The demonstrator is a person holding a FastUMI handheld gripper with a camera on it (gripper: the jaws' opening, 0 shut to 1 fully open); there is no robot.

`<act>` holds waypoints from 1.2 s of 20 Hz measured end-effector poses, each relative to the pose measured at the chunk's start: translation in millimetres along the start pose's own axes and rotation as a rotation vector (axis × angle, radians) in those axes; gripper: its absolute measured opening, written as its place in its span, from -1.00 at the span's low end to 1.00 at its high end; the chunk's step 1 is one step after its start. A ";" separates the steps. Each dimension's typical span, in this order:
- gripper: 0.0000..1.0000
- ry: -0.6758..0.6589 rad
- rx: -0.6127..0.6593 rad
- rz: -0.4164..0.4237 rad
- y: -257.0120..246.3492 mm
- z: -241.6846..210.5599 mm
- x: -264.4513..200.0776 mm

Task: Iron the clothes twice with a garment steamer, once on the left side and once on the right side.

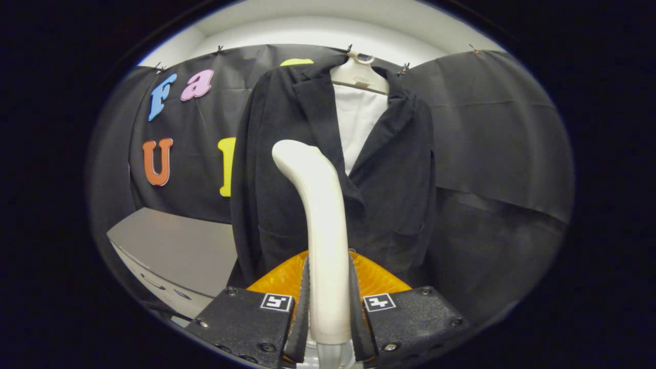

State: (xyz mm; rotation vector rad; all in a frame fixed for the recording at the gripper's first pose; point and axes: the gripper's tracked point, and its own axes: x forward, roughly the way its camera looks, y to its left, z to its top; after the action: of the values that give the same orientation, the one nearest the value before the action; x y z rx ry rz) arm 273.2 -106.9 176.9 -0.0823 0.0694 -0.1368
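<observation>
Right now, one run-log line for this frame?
gripper: shut on steamer handle | steamer head: ahead of black jacket front | jacket: on hanger, over white shirt

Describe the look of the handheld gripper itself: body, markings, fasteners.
The gripper has two blocky, matte black finger housings with a textured surface, each carrying a small square white tag printed with a black pattern near its inner top corner. Round screw heads dot the housings. Two thin, flat fingers rise from between the blocks. A ribbed, translucent orange dome-shaped piece sits just behind them.

White steamer [320, 215] upright, black jacket [400, 195] hanging beyond
</observation>
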 end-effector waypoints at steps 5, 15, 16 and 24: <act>-0.25 0.065 0.010 -0.012 -6.9 -32.3 3.7; -0.25 0.181 -0.007 -0.022 -13.4 -92.3 14.3; -0.25 0.191 -0.010 -0.021 -13.3 -99.7 15.3; -0.25 0.285 -0.008 -0.013 -9.5 -151.2 16.9</act>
State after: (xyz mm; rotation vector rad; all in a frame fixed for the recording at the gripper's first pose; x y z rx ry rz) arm 277.3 -130.3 26.3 -0.0711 0.3540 -0.1608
